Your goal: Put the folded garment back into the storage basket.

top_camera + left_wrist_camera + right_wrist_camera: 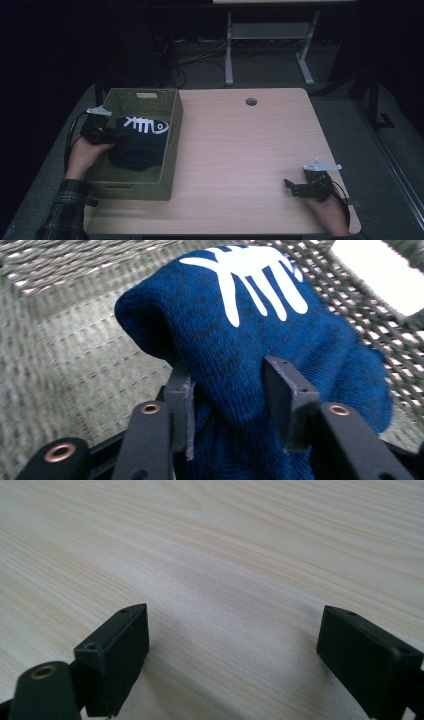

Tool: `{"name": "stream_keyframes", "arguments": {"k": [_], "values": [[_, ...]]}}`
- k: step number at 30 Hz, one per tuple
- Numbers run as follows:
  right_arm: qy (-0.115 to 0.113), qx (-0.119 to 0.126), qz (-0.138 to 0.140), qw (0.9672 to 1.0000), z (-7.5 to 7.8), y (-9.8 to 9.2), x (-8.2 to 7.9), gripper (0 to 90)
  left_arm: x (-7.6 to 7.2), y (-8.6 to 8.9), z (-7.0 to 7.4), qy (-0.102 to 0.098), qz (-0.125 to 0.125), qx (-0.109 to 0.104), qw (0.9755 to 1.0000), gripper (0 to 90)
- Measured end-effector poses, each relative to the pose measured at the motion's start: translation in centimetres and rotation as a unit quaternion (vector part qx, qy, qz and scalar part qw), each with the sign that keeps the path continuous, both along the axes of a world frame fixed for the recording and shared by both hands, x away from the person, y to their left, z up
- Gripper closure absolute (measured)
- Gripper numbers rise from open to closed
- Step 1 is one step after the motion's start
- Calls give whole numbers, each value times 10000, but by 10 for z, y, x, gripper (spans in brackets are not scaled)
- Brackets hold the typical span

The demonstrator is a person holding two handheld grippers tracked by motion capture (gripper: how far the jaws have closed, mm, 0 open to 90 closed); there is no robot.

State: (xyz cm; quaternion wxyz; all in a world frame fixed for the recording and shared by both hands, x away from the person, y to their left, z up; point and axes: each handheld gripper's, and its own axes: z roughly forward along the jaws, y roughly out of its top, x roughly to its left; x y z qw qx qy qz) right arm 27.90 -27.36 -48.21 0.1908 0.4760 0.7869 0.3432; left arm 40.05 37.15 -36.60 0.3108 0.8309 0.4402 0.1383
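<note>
L gripper (227, 390) sat inside the woven basket (170, 145) at the table's left, jaws either side of a fold of the dark blue knit garment (260, 350). The cloth bulged between the pads, which looked to press on it from both sides, so a pinch on the fabric, tho the contact on the L pad was partly hidden by the fold. From the high view the L gripper (107, 135) was at the basket's left wall, w/ the hand (85, 152) behind it and a plaid sleeve (62, 210) cut off by the bottom edge.

The garment (140, 145) lay bunched in the basket, toward its far-right part, white fishbone print (145, 125) facing up. Its shape was hard to make out in the dim high view; its near end was covered by the jaws in the L gripper view.

R gripper (232, 650) rested low over the bare wooden table (225, 545), jaws spread wide, nothing between them. In the high view it (295, 187) was at the near-right of the table (240, 150), well apart from the basket, the R hand (330, 210) partly cut off at the bottom. The room beyond the table was too dark to read, bar a white desk frame (270, 40).
</note>
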Motion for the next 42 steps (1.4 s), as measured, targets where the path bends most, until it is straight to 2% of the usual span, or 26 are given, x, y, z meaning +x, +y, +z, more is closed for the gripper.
{"name": "stream_keyframes", "arguments": {"k": [4, 9, 12, 17, 20, 25, 29, 36, 38, 42], "values": [[-2, 0, 2, 10000, 0, 0, 0, 130, 1, 4, -2, -8, 134, 122, 9998, 545], [-2, -2, 4, 10000, 0, 0, 0, 130, 2, 8, -3, -73, 356, 285, 9989, 455], [1, 1, -1, 10000, 0, 0, 0, 131, 0, 12, -1, -157, 559, 411, 9975, 387], [-2, 0, 2, 10000, 0, 0, 0, 131, -3, 16, 5, -305, 665, 350, 9967, 319], [2, 1, -1, 10000, 0, 0, 0, 130, -6, 17, 8, -362, 701, 218, 9966, 282], [1, 0, 0, 10000, 0, 0, 0, 130, -13, 11, 13, -444, 605, 7, 9972, 249], [0, 0, 0, 10000, 0, 0, 0, 130, -19, 0, 18, -507, 454, -118, 9976, 231], [-3, -3, 5, 10000, 0, 0, 0, 130, -25, -23, 25, -583, 177, -415, 9973, 221], [-2, 0, 3, 10000, 0, 0, 0, 130, -26, -32, 27, -611, 92, -444, 9971, 219], [1, 3, 8, 10000, 0, 0, 0, 130, -30, -51, 32, -667, -173, -559, 9961, 212]]}}
